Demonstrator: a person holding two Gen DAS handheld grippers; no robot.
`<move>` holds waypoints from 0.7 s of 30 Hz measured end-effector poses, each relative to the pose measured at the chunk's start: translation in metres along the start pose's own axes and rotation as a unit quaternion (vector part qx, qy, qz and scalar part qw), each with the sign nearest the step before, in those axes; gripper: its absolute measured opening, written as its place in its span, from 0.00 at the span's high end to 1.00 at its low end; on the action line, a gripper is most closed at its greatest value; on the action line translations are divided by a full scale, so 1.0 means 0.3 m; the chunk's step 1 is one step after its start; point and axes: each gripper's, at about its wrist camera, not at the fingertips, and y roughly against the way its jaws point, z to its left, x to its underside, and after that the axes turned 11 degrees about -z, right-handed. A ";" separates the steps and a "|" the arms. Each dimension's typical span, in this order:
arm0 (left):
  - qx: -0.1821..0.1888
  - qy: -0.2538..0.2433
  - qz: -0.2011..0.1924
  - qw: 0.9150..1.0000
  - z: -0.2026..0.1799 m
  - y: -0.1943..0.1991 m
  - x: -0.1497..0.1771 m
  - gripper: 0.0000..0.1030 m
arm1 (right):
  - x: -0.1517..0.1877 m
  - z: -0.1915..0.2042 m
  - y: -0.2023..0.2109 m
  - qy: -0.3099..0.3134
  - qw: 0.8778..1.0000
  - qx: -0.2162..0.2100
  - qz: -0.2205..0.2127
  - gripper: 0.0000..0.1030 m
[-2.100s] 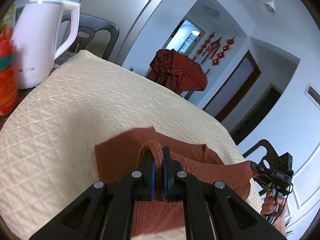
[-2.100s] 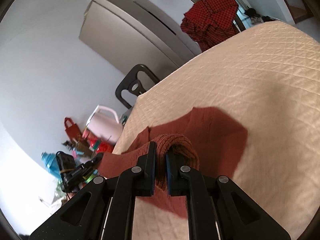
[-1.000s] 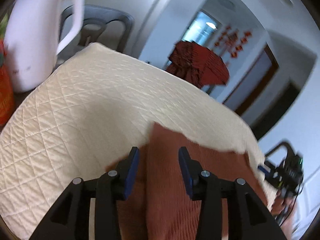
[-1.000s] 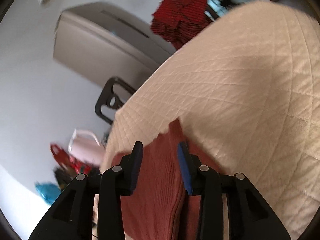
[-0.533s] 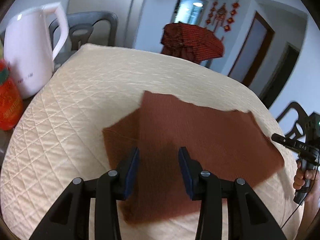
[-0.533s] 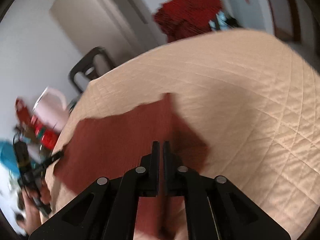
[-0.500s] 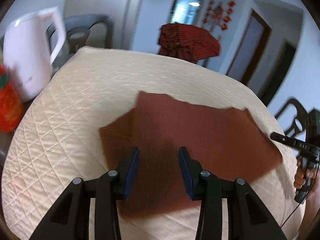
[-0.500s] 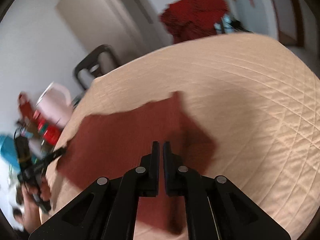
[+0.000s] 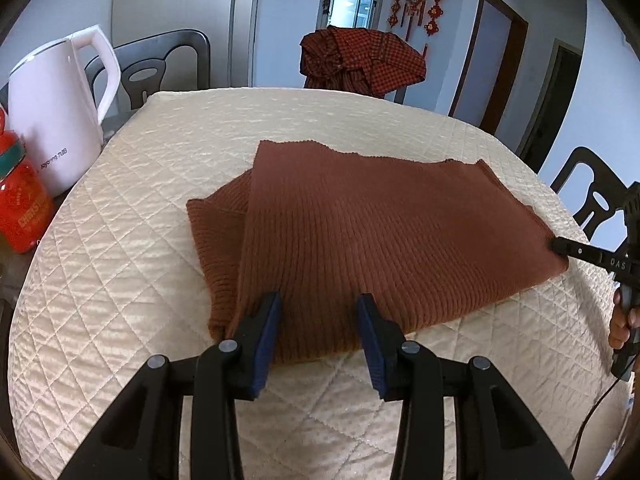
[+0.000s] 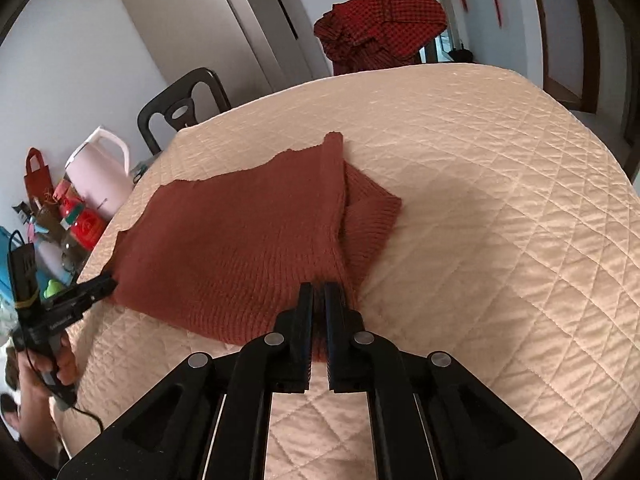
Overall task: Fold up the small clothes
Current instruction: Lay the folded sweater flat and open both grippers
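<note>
Rust sweater lies folded once on the quilt; left gripper spread, right gripper closed, seemingly empty; more folds likely remain.

Soft daylight, both views sharp. Strong fisheye bending with black corners. Sheen glints off the quilted cover; a soft shadow falls beside the rust sweater.

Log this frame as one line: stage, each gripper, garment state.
stage: fold laid | left gripper: open, at sweater near edge | right gripper: shut, at sweater edge, grip unclear | sweater: folded, flat on quilt
</note>
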 end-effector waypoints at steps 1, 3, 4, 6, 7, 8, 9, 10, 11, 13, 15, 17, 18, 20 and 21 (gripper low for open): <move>0.004 0.006 0.000 1.000 0.007 0.000 -0.001 0.58 | 0.002 0.007 -0.002 0.007 1.000 0.005 -0.001 0.97; 0.012 0.020 -0.001 1.000 0.021 0.005 0.003 0.58 | 0.007 -0.001 -0.018 0.004 1.000 0.007 0.005 0.97; 0.013 0.023 0.000 1.000 0.024 0.006 0.007 0.58 | 0.006 -0.001 -0.018 -0.002 1.000 0.007 0.006 0.97; 0.001 0.017 0.003 1.000 0.008 0.020 0.007 0.59 | 0.000 0.014 0.004 -0.003 1.000 0.010 0.004 0.97; -0.002 0.014 0.002 1.000 -0.010 0.030 0.004 0.59 | -0.004 0.043 0.023 0.006 1.000 0.003 -0.005 0.94; 0.002 0.011 -0.001 1.000 -0.029 0.037 -0.002 0.59 | -0.006 0.073 0.029 0.013 1.000 -0.005 -0.009 0.94; 0.008 0.008 -0.005 1.000 -0.054 0.043 -0.011 0.59 | -0.007 0.105 0.031 0.020 1.000 -0.016 -0.010 0.94; 0.013 0.004 -0.008 1.000 -0.083 0.044 -0.022 0.59 | -0.005 0.152 0.020 0.031 0.999 -0.033 -0.005 0.94; 0.018 -0.005 -0.011 1.000 -0.119 0.041 -0.032 0.59 | -0.001 0.188 0.009 0.039 0.998 -0.045 0.000 0.94; 0.028 -0.025 -0.010 0.999 -0.183 0.018 -0.044 0.59 | 0.013 0.261 -0.034 0.057 0.996 -0.064 0.015 0.94; 0.036 -0.036 0.003 0.999 -0.235 -0.017 -0.040 0.58 | 0.032 0.301 -0.070 0.070 0.994 -0.074 0.028 0.94; 0.039 -0.035 0.037 0.998 -0.251 -0.067 -0.015 0.59 | 0.070 0.315 -0.122 0.089 0.992 -0.073 0.059 0.94; 0.031 -0.035 0.046 0.998 -0.254 -0.082 0.002 0.59 | 0.081 0.306 -0.126 0.088 0.992 -0.074 0.055 0.94; 0.028 -0.051 0.036 0.998 -0.269 -0.061 0.011 0.58 | 0.082 0.290 -0.112 0.080 0.992 -0.079 0.057 0.94; 0.027 -0.047 0.038 0.998 -0.270 -0.053 0.010 0.58 | 0.079 0.287 -0.102 0.079 0.992 -0.080 0.055 0.94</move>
